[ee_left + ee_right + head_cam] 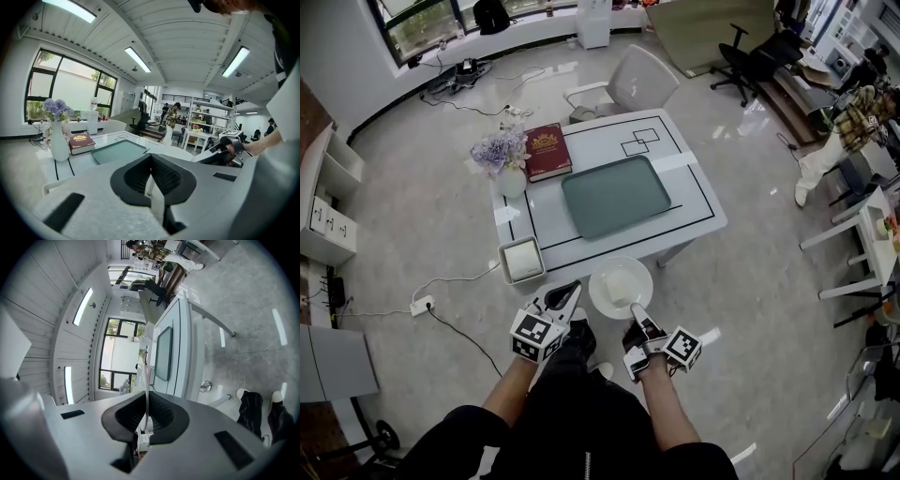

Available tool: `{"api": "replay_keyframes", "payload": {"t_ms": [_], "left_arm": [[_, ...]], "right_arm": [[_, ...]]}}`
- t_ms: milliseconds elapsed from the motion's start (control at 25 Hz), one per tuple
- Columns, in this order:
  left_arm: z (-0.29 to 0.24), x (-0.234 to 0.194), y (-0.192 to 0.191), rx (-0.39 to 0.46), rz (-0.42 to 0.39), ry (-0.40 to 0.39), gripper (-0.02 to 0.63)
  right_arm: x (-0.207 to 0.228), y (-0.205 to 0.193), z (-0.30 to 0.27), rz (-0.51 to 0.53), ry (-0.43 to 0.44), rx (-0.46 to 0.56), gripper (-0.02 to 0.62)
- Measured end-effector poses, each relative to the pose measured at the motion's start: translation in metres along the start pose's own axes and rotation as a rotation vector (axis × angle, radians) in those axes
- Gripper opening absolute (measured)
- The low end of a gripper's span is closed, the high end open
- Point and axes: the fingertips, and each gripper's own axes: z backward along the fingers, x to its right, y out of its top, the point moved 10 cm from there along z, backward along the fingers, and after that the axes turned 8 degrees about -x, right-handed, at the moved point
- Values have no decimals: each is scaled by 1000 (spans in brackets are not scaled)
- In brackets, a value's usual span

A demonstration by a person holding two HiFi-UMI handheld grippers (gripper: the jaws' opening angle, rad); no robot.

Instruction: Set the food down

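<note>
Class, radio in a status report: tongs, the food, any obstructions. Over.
Both shut on the plate rim: left tongs, right tongs. Plate with food held at table near edge. Green tray ahead; white box at left.

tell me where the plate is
In the head view the plate is low centre, at the table's near edge, held by its rim between the left gripper and the right gripper; the white box sits to its left.

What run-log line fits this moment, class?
left hand-held gripper: shut on white plate | right hand-held gripper: shut on white plate | white plate: not on table
</note>
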Motion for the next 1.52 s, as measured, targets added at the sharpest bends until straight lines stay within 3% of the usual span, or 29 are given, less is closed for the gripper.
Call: {"api": "replay_keyframes", "payload": {"t_ms": [560, 720, 1120, 1520], "left_arm": [[-61, -86, 34, 22, 31, -25, 6], [-74, -105, 40, 29, 51, -40, 6], [-87, -147, 51, 34, 43, -62, 6], [-85, -163, 51, 43, 66, -68, 6]], "right_arm": [[-34, 56, -92, 21, 16, -3, 17], [-40, 69, -109, 33, -22, -3, 17], [-46, 80, -144, 22, -23, 44, 16], [-54, 77, -154, 30, -52, 48, 17]]}}
